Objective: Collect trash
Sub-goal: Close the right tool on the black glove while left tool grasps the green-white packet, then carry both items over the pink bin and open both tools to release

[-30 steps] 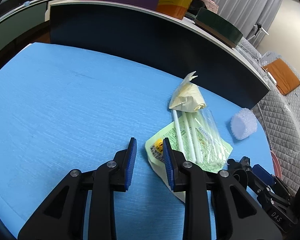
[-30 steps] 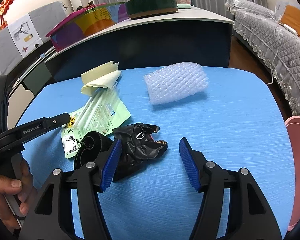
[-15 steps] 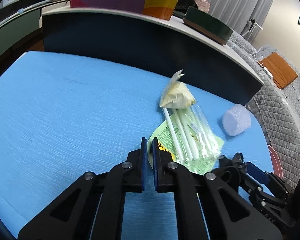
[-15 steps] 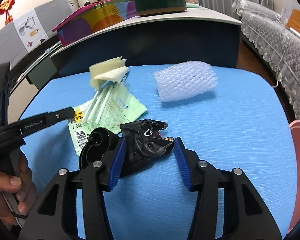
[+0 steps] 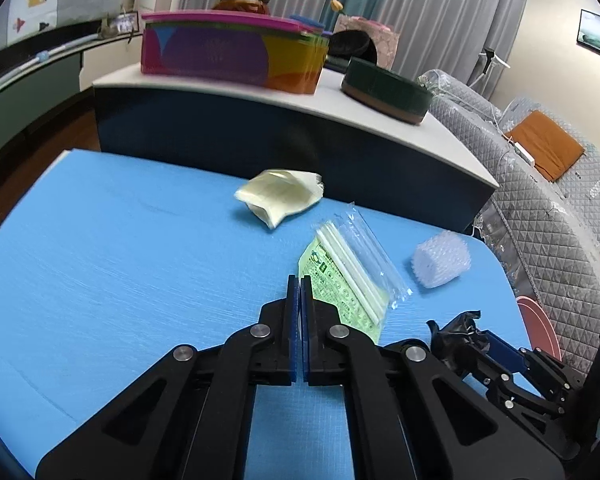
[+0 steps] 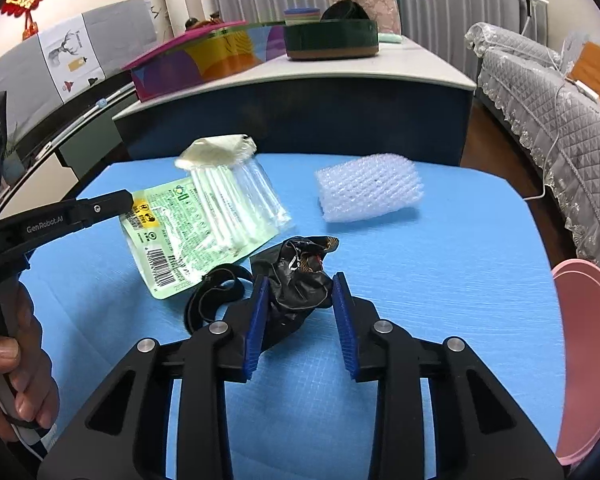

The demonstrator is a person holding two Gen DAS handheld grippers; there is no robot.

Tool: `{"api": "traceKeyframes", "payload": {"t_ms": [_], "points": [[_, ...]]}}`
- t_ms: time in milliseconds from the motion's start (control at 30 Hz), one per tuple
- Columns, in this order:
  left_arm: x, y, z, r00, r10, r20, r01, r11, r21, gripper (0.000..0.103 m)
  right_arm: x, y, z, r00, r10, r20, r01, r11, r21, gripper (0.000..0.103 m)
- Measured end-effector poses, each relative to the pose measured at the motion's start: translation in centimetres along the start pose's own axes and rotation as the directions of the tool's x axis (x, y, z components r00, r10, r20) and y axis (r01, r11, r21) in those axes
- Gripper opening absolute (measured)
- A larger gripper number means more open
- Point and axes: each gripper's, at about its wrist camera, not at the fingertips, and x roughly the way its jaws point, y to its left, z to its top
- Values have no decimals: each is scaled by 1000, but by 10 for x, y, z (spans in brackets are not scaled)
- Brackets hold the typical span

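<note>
Black crinkled wrapper [image 6: 300,276] sits right between your right gripper [image 6: 300,320] pads, bunched up, its bulk toward the left pad and a bit fwd of the tips. Jaws have just been closing on it; left pad touches the plastic, right pad looks about touching too, so call it a grip, though a soft one. Just left of that pad lies a black strap loop [image 6: 216,300], not caught.

Green straw packet [image 6: 204,232] lies past it to the left, long axis running away from you, far end near the yellowish crumpled paper [image 6: 220,152]. Your left gripper [image 5: 300,288] is clenched on the packet's near corner, and the packet looks lifted w/ it.

Bubble wrap roll [image 6: 368,188] rests fwd-right of your right fingers, well apart. Pink bin [image 6: 584,360] rim is off to the right of the blue table [image 6: 440,280], so right hand is nearer it.
</note>
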Motion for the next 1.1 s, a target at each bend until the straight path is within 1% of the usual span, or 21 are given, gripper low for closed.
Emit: {"api": "traceKeyframes", "payload": {"t_ms": [233, 667, 1100], "points": [[-30, 1, 2, 999, 14, 49, -15, 1000, 1, 1, -31, 4, 1, 999, -11, 46, 12, 1000, -16, 33], [-82, -9, -4, 993, 3, 119, -6, 999, 32, 1, -91, 6, -5, 992, -36, 122, 41, 999, -37, 33], [-103, -26, -13, 989, -20, 144, 8, 996, 84, 1, -130, -5, -12, 982, -68, 174, 72, 997, -15, 33]]}}
